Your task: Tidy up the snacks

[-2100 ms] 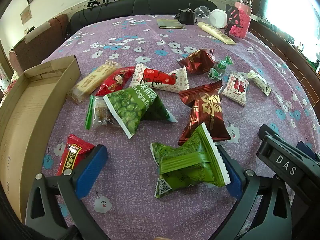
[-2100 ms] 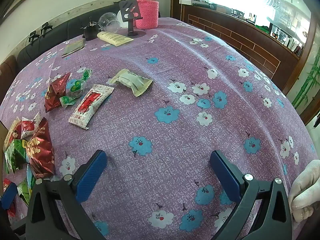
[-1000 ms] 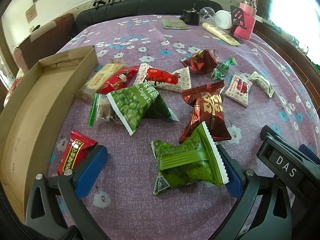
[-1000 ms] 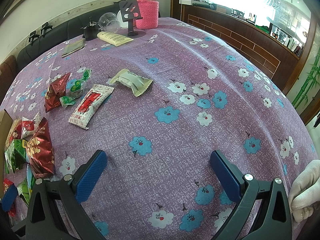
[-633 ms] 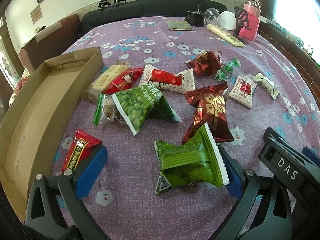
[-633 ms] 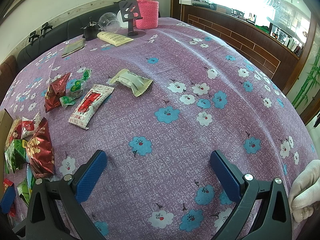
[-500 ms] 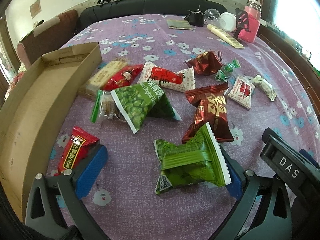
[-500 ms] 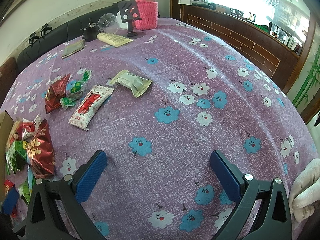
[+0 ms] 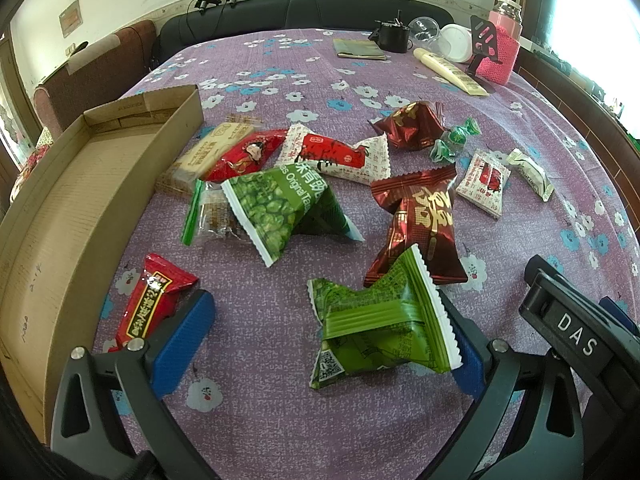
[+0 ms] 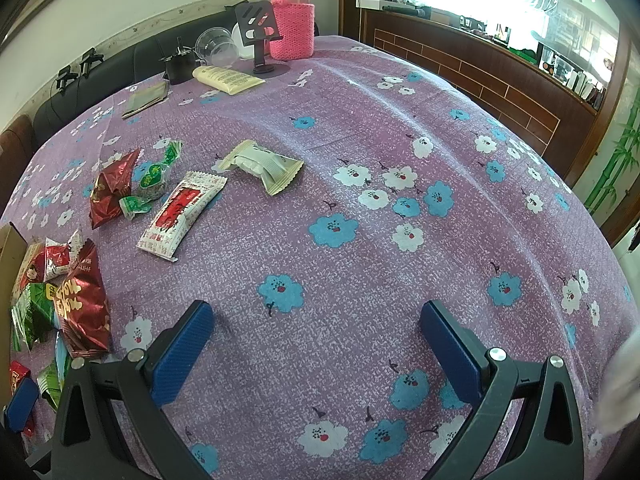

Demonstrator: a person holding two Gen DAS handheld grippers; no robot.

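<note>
Several snack packets lie on the purple flowered tablecloth [image 9: 260,344]. My left gripper [image 9: 320,340] is open, low over the cloth. A green packet [image 9: 380,324] lies between its fingers, against the right finger. A small red packet [image 9: 154,300] lies by the left finger. Beyond are a green pea packet [image 9: 276,204], a dark red packet [image 9: 424,220] and a cardboard tray [image 9: 68,200] at the left. My right gripper [image 10: 316,348] is open and empty over bare cloth; a white-red packet [image 10: 182,208] and a cream packet [image 10: 262,164] lie ahead.
At the far edge stand a pink-sleeved bottle [image 10: 291,20], a black phone stand [image 10: 260,36], a cream tube [image 10: 226,78], clear cups [image 10: 216,46] and a folded pouch [image 9: 358,49]. A dark sofa [image 9: 288,12] lies behind the table. The right gripper's body [image 9: 576,340] shows beside the left.
The left gripper view has shifted and tilted slightly, showing more of the cardboard tray. The packets have not moved. The right gripper has shifted a little; both stay open.
</note>
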